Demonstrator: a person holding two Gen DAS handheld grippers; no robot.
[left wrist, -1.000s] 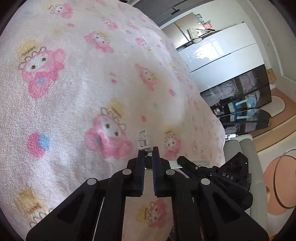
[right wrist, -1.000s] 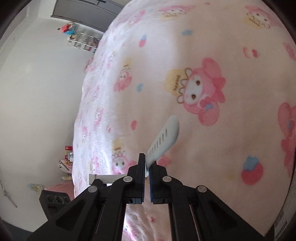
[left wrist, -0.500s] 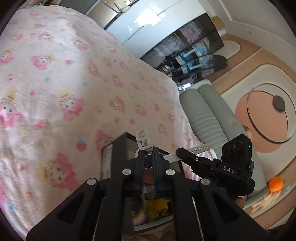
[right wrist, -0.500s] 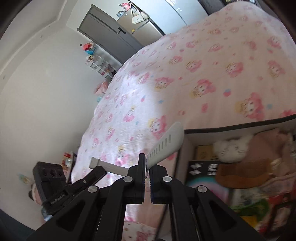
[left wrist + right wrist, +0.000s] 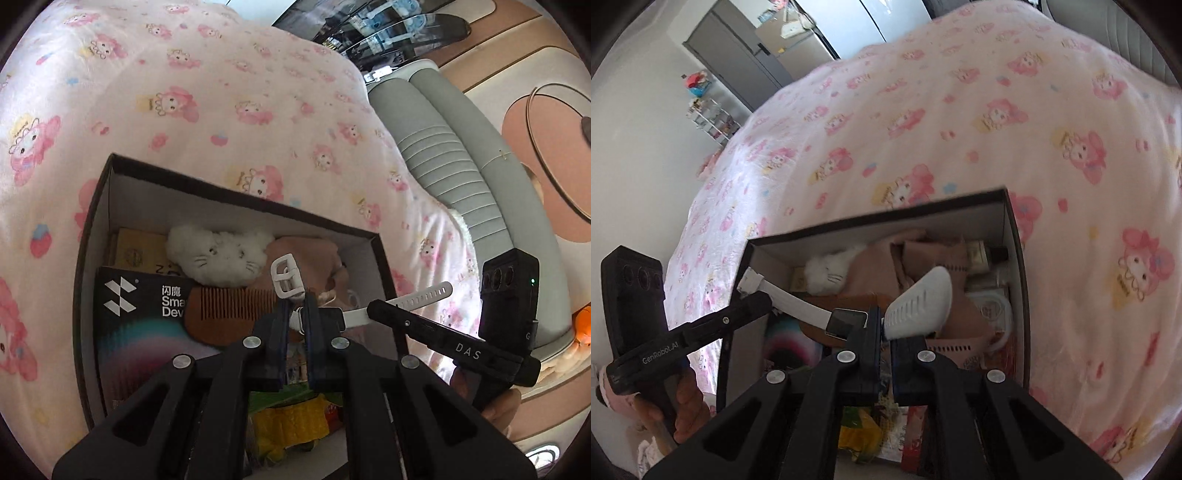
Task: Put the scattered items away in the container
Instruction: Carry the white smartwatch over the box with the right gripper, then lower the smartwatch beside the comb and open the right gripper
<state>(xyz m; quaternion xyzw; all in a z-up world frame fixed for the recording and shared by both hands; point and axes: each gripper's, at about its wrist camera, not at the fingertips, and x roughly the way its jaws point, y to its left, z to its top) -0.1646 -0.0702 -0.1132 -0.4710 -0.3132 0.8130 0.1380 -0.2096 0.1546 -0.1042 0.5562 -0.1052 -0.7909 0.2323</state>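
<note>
Held over the open box [image 5: 92, 236] on the bed [image 5: 221, 92]: white smartwatch [image 5: 846, 320], long axis spanning both grippers. Left gripper [image 5: 295, 314] clenched on the buckle strap, right gripper [image 5: 882, 326] on the perforated strap. Below, plush cat [image 5: 218, 254], comb [image 5: 229, 314], probably snack packets, partly hidden.

I see a bed under a pink cartoon-print blanket [image 5: 229, 92], with a grey padded headboard [image 5: 461, 177] along one side. Beyond it stand a grey door [image 5: 738, 48], white walls [image 5: 631, 122] and a small cluttered shelf rack [image 5: 709, 118], all daylit.
</note>
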